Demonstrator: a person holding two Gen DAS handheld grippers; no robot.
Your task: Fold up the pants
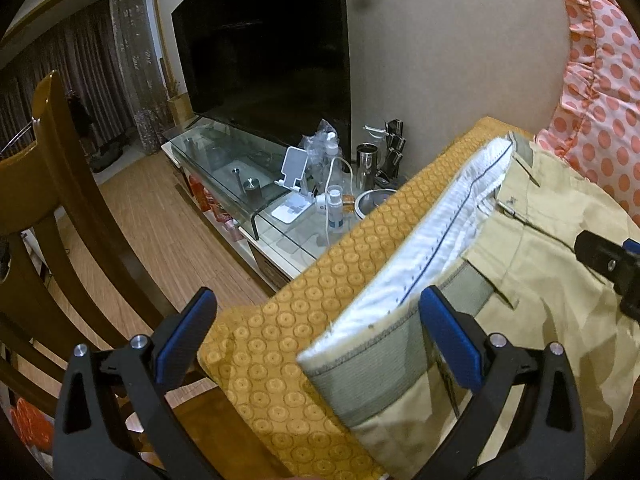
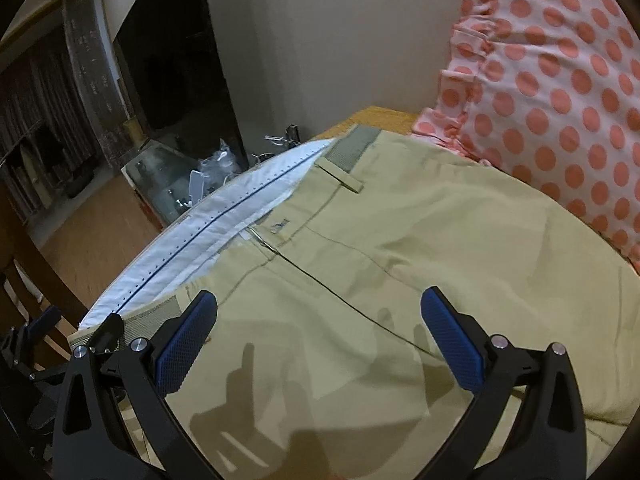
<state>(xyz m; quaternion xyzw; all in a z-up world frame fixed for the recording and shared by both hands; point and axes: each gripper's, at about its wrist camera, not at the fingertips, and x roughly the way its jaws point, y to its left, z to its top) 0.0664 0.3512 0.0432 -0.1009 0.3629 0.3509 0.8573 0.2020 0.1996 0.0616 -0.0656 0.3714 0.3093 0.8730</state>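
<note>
Your pants (image 2: 400, 280) lie flat on the table (image 1: 304, 320), waistband (image 1: 360, 368) at its near-left edge, white lining (image 1: 432, 240) gaping open. Landmark: the waistband. Cotton twill by the look: light, limp, drapes, won't hold shape, likely wrinkles if dragged. The banded waist is the stiffest part; pinch there, at the side corners. Left hand-held gripper (image 1: 318, 340) is wide open, empty, straddling the waistband corner. Right hand-held gripper (image 2: 318, 340) is wide open, empty, over the fly (image 2: 320, 276) just below the waistband. A polka-dot cushion (image 2: 560, 100) crowds the far side.

Left claw (image 1: 318, 334) and right claw (image 2: 318, 334) gape wide.
</note>
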